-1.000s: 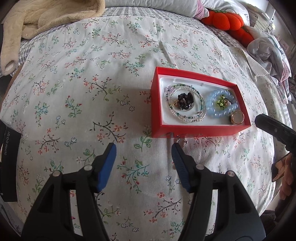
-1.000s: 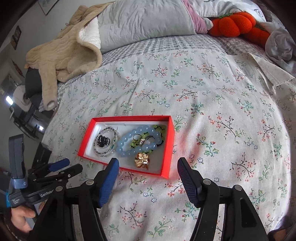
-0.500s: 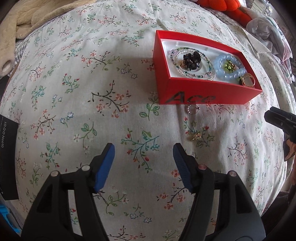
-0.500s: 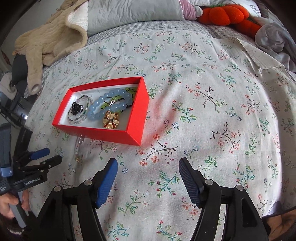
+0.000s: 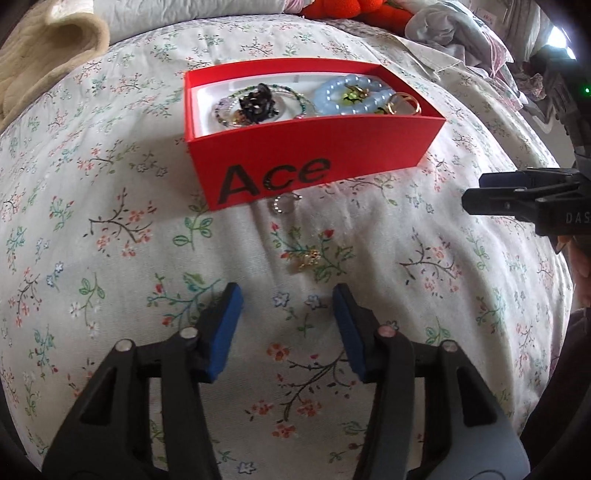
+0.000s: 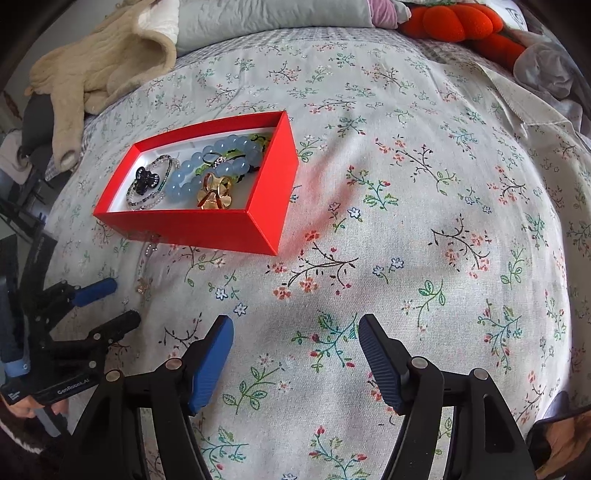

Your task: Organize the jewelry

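Observation:
A red box (image 5: 369,147) marked "Ace" lies on the floral bedspread and holds a blue bead bracelet (image 5: 351,99), a thin beaded necklace, a black clip (image 5: 256,105) and gold rings (image 5: 404,105). A silver ring (image 5: 284,205) lies on the cloth against the box's near wall. A small gold earring (image 5: 308,258) lies nearer, just ahead of my open, empty left gripper (image 5: 286,314). My right gripper (image 6: 295,350) is open and empty, low over bare cloth right of the box (image 6: 266,221). The left gripper also shows in the right wrist view (image 6: 107,306).
A beige blanket (image 6: 99,62) and grey pillow (image 6: 273,14) lie at the bed's far side. An orange plush pumpkin (image 6: 454,22) and crumpled clothes (image 6: 546,70) sit at the far right. The bed drops off at the left edge.
Both grippers have dropped lower and drawn back toward the bed's near side. The ring and earring in front of the box have come into the left wrist view. Both stay open.

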### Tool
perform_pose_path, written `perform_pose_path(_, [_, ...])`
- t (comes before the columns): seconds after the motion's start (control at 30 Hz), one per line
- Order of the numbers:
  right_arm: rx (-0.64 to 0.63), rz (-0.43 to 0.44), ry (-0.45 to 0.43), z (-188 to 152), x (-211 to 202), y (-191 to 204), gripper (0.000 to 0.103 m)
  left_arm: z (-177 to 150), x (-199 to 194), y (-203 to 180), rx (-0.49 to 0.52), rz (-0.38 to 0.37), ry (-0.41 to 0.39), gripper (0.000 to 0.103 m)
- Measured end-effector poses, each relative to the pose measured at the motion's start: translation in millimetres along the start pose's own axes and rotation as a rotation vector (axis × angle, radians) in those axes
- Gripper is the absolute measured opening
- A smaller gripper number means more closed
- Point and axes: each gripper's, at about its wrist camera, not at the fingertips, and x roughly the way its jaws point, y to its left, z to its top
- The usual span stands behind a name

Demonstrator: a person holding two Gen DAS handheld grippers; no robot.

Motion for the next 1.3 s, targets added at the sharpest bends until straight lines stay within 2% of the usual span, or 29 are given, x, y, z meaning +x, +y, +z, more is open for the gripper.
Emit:
perform_pose_path(0.3, [-0.007, 0.003, 0.014, -2.7, 3.8, 0.3, 0.071, 8.8, 8.9, -10.3, 0.011, -0.023, 0.005, 0.018])
perform_pose_path(0.53, [-0.005, 0.003, 0.015, -2.7, 4.4, 0.3, 0.071, 13.1, 12.6, -12.3, 0.017, -0.019, 0.020, 0.007])
perform_pose_path(0.73, [-0.001, 0.001, 0.008, -1.8, 3.4, 3.3, 0.071, 14.9, 7.6, -11.8, 0.016, -0.005, 0.030, 0.007])
perform_pose_path(0.9, [0.002, 0.002, -0.012, 1.0, 3.3, 13.9, 0.071, 13.8, -0.8, -3.4, -0.021, 0.037, 0.038, 0.007])
perform_pose_path(1.17, [-0.021, 0.008, -0.106, 5.8, 8.7, 56.2, 0.071, 16.8, -29.4, 13.1, -0.072, 0.117, 0.004, 0.007])
perform_pose_path(1.3, [-0.029, 0.004, -0.153, 3.8, 16.8, 82.3, 0.071, 12.0, -34.3, 24.4, -0.073, 0.134, -0.001, 0.007])
